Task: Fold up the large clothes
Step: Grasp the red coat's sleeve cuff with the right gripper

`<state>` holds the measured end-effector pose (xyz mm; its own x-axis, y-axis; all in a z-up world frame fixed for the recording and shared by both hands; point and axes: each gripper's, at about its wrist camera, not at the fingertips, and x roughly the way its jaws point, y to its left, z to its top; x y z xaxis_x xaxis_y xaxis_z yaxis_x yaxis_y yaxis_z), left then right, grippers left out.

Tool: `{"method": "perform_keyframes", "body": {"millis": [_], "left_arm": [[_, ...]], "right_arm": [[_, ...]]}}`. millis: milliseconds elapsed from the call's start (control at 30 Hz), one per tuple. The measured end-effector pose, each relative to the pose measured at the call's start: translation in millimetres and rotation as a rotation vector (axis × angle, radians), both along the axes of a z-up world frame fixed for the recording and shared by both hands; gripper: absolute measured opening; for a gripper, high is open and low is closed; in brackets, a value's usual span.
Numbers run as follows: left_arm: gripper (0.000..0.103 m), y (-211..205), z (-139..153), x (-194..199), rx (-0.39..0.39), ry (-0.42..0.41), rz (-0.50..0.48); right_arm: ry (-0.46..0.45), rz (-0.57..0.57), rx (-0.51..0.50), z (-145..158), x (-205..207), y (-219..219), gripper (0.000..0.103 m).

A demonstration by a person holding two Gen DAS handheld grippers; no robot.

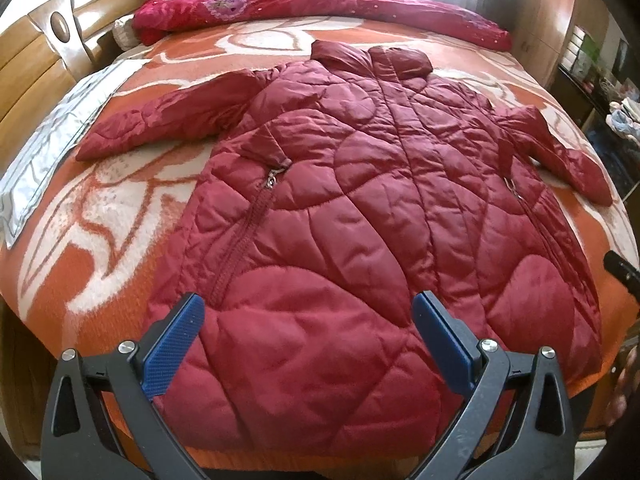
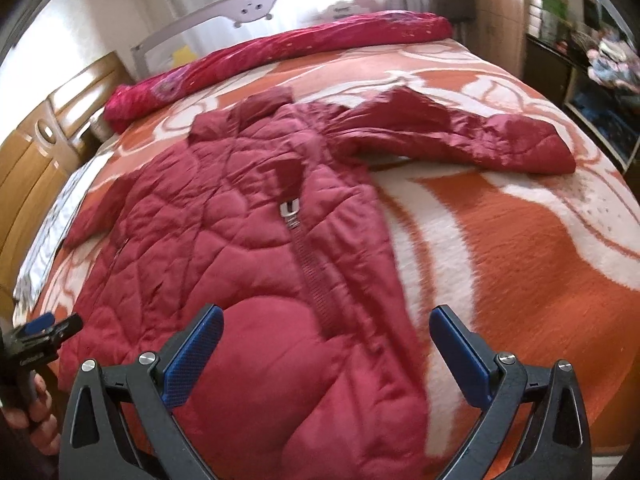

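Note:
A dark red quilted coat [image 1: 360,208] lies spread flat, front up, on the bed, collar at the far end, both sleeves out to the sides. It also shows in the right wrist view [image 2: 248,264]. My left gripper [image 1: 308,312] is open and empty, hovering over the coat's hem. My right gripper [image 2: 326,324] is open and empty above the coat's right hem edge, near the pocket zipper [image 2: 290,210]. The right sleeve [image 2: 480,140] lies stretched on the blanket. The left gripper also shows at the left edge of the right wrist view [image 2: 44,332].
The bed is covered by an orange and white blanket [image 2: 520,248]. A rolled pink-red quilt [image 1: 320,8] lies along the far side. A wooden headboard [image 1: 28,64] is at the left. A white cloth [image 1: 48,148] lies at the bed's left edge. Shelves [image 2: 600,80] stand at the right.

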<state>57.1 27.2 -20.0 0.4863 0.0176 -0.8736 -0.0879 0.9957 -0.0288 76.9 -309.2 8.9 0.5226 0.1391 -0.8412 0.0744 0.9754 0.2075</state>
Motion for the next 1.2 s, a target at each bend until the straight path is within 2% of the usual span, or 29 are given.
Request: {"method": "perform_keyframes", "body": {"millis": [200,300,533,633,800,933,1033,1067,1200], "left_arm": [[0.103,6.0,5.0,21.8,-0.002,-0.033,0.02],[0.103,6.9,5.5,32.7,0.0,-0.028,0.023],[0.103,5.2,1.0,53.1,0.024,-0.001,0.023],[0.103,3.4,-3.1,59.6,0.029,0.017,0.02],[0.103,-1.9,-11.4,70.8,0.039,0.05,0.009],[0.103,-5.0,-17.2,79.2,0.041,0.068,0.003],[0.103,-7.2,-20.4,86.1,0.04,0.078,0.0],[0.103,-7.9,-20.9,87.8,0.04,0.079,-0.001],[0.103,-12.0,-25.0,95.3,0.037,0.088,-0.008]], "right_arm": [[0.012,-0.098,0.016,-7.0,24.8,-49.7,0.103],[0.002,-0.143,-0.005,-8.9,37.5,-72.6,0.103],[-0.021,-0.309,0.021,-27.9,82.8,-157.8,0.101],[-0.017,-0.4,0.023,-42.3,102.4,-193.9,0.093],[-0.006,-0.514,0.082,-66.1,125.8,-240.0,0.082],[0.015,-0.614,0.126,-88.6,138.7,-273.7,0.078],[0.004,-0.668,0.173,-100.7,144.2,-294.4,0.069],[-0.012,-0.674,0.179,-101.3,145.4,-298.2,0.062],[-0.028,-0.663,0.186,-103.5,155.9,-302.2,0.025]]}}
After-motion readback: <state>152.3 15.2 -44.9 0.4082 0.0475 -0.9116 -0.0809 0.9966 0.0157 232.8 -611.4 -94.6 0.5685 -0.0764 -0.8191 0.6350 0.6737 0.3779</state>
